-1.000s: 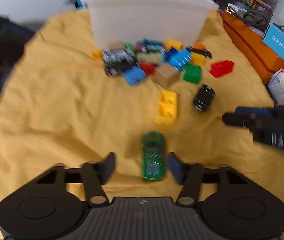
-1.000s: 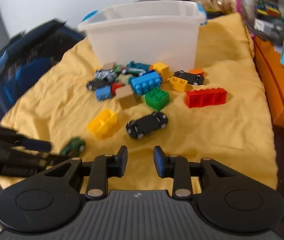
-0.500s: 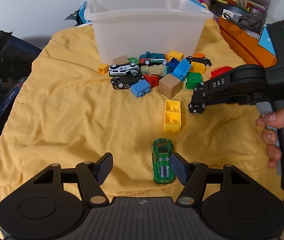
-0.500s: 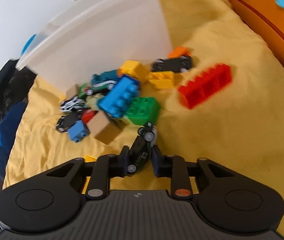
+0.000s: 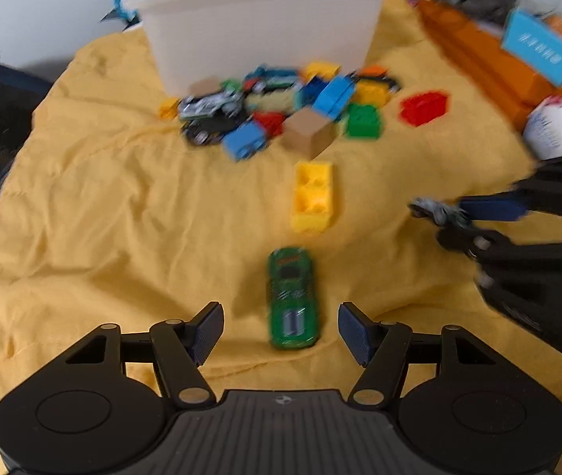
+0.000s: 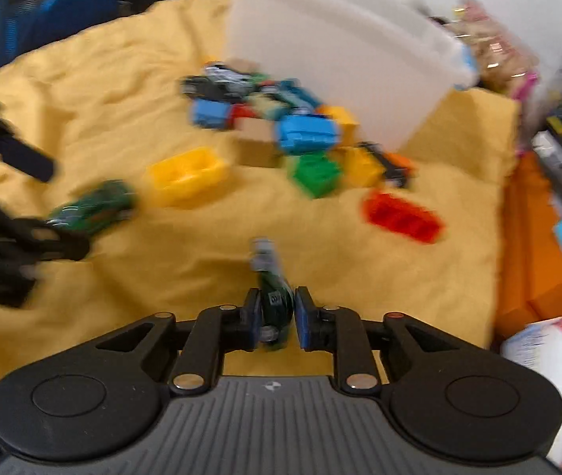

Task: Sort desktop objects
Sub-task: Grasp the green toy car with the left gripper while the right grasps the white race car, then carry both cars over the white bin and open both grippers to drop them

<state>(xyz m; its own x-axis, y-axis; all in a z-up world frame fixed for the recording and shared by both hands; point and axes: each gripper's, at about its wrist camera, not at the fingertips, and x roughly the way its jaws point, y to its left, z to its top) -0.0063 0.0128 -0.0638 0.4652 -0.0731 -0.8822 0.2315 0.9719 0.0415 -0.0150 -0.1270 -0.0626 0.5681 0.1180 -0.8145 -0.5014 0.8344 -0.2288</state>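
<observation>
A green toy car (image 5: 292,297) lies on the yellow cloth (image 5: 103,206) just ahead of my left gripper (image 5: 281,316), whose jaws stand wide open on either side of its rear end without touching it. My right gripper (image 6: 277,308) has a black toy car (image 6: 271,277) nipped between its pads and held off the cloth; its jaws are opening slightly. From the left wrist, that gripper (image 5: 478,221) and its car (image 5: 435,211) hover at the right. A yellow brick (image 5: 312,196) lies beyond the green car.
A white plastic bin (image 5: 261,27) stands at the back with a pile of bricks and toy cars (image 5: 281,111) in front of it. A red brick (image 5: 423,107) lies apart on the right. An orange box (image 5: 478,59) and a blue card (image 5: 538,49) line the right edge.
My right gripper shut on the black car beside the pile, lifted it and carried it away to the right, rolling as it went. The left gripper edged closer over the green car.
</observation>
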